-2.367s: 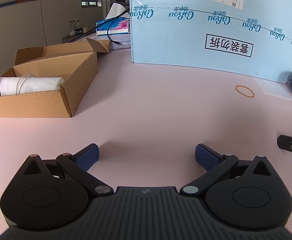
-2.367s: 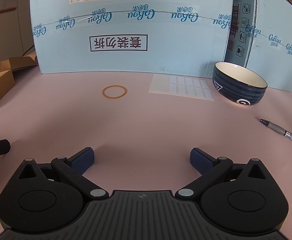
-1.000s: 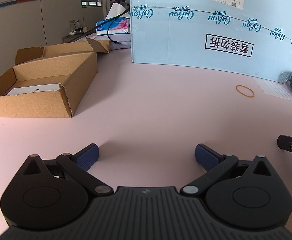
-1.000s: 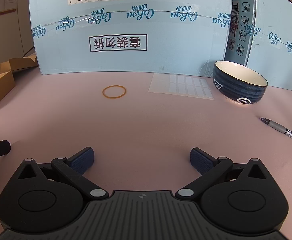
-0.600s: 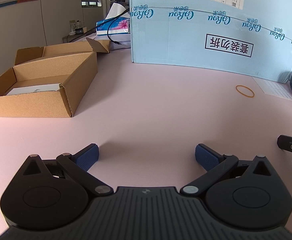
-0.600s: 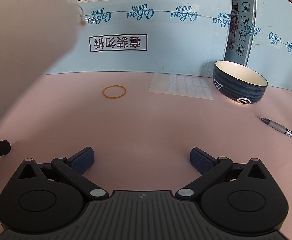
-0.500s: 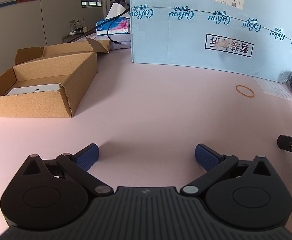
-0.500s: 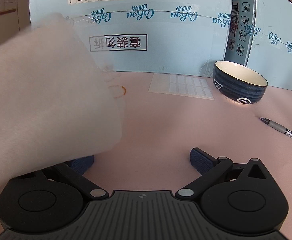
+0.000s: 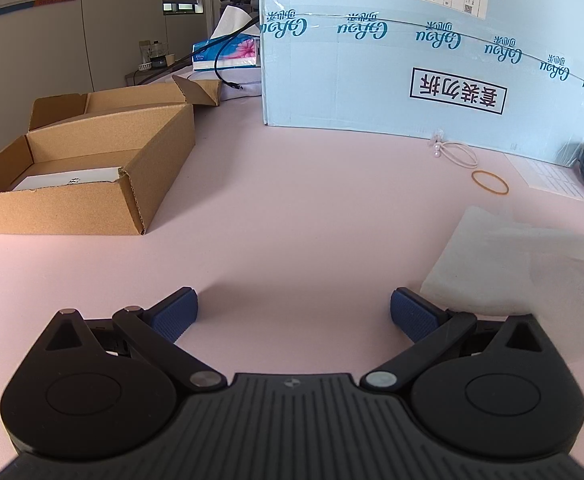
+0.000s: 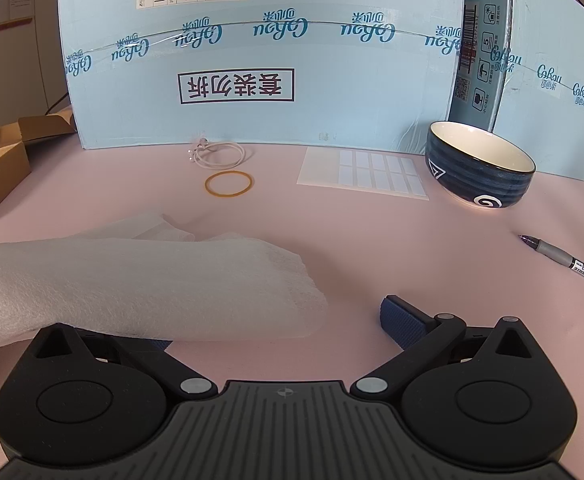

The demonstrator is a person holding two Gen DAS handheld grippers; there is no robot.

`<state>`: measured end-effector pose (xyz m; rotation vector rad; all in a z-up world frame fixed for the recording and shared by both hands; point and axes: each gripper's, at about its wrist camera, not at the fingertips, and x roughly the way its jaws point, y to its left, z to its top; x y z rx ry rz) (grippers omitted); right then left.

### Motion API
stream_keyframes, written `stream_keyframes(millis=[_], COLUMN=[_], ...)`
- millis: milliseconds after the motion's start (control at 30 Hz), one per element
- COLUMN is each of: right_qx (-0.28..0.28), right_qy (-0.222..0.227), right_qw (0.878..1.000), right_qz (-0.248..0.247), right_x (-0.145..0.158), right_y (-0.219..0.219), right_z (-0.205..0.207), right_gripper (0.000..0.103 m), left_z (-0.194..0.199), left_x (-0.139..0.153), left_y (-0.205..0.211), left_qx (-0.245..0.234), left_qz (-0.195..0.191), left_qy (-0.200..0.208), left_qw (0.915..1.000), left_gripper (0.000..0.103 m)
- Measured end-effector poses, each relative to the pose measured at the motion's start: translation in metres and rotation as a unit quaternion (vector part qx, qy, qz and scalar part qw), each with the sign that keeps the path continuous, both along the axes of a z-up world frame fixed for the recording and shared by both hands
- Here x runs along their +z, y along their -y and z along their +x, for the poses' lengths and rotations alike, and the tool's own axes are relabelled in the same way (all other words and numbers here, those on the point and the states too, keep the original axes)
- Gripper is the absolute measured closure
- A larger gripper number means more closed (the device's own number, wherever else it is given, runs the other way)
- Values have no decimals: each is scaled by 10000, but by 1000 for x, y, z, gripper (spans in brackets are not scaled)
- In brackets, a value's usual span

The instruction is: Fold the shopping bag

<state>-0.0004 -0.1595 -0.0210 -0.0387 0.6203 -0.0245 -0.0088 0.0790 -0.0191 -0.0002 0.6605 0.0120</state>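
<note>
My left gripper [image 9: 294, 314] sits low over the pink table [image 9: 292, 216] with its jaws spread wide and nothing between them. My right gripper [image 10: 275, 322] is spread the same way, also pinching nothing; its left finger is mostly hidden under the white shopping bag [image 10: 139, 284], while the right finger [image 10: 406, 322] is clear.

The bag lies on the table between my two grippers, a soft, translucent white bundle, loosely rolled or folded, with a thinner flap sticking out at its far side. From the left wrist view it shows as a blurred pale sheet [image 9: 520, 260] just right of my left gripper's right finger; I cannot tell whether it touches that finger.

Beyond the bag I see a tan rubber band [image 10: 228, 184] flat on the table, and just behind it a white elastic loop [image 10: 219, 156] with small beads, close to the foot of a big light-blue carton [image 10: 259, 60]. To the right lie a sheet of blank labels [image 10: 362, 174], a dark blue bowl [image 10: 480, 172] with a cream inside, and a pen [image 10: 564, 262] well apart near the edge. On the far left stands an open cardboard box [image 9: 79, 168] with something white and flat in the bottom.
</note>
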Motion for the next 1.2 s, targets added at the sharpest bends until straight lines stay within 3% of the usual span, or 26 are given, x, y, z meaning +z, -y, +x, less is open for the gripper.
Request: stream_keyframes(millis=[1200], right_qx=[-12], right_qy=[7], right_qw=[10000], right_qz=[3], right_x=[1], right_y=[1], right_z=[0], right_gripper=[0], left_z=[3], left_x=[0], left_y=[1], left_qx=[10], left_qz=[-5], left_qy=[-11], left_qw=[10000], left_gripper=[0])
